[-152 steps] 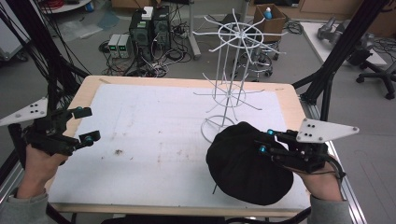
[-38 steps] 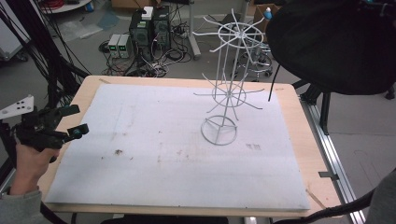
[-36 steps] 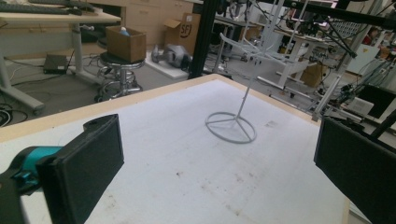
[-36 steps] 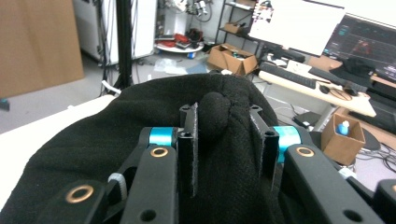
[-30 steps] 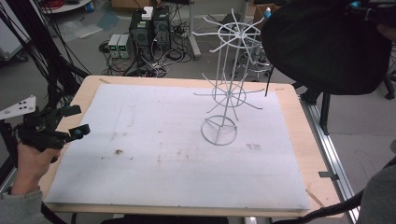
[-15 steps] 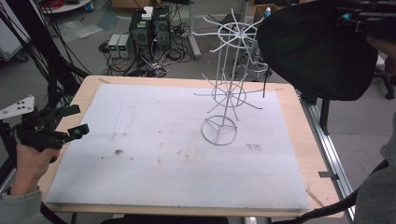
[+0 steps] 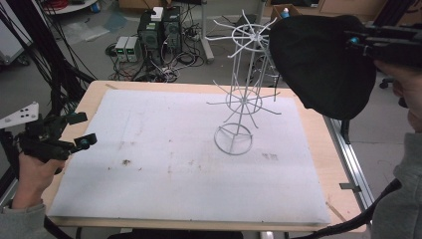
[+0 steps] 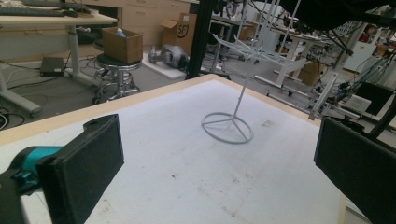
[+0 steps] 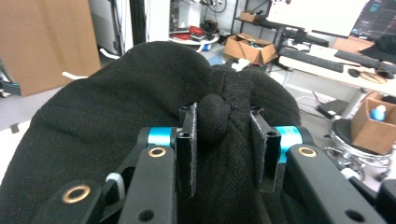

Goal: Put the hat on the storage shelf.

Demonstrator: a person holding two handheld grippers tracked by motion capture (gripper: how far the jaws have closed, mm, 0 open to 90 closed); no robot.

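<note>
- Black hat (image 7: 321, 62): it hangs in the air at about 1 o'clock in my high view, off the table, just beside the top ring of the white wire rack (image 7: 242, 89), with its lower edge over the table's far right corner.
- Nearest me at 8 o'clock, my left gripper (image 7: 74, 130) sits over the left edge of the table (image 7: 318, 154); its jaws stand wide apart with nothing between them, and in the left gripper view (image 8: 219, 154) I see the white mat and the rack's round base through the gap.
- At 2 o'clock my right gripper (image 9: 223, 140) is held high above the table's right side; in the right gripper view its jaws are clamped on a bunched fold of the hat's fabric, which bulges up between the pads.
- In mid table, around 12 o'clock, the rack stands upright on its ring base on the white mat, its arms bare.
- Farther off, past the table's far edge at 11 o'clock, black boxes (image 7: 159, 30) and tangled cables lie on the floor.
</note>
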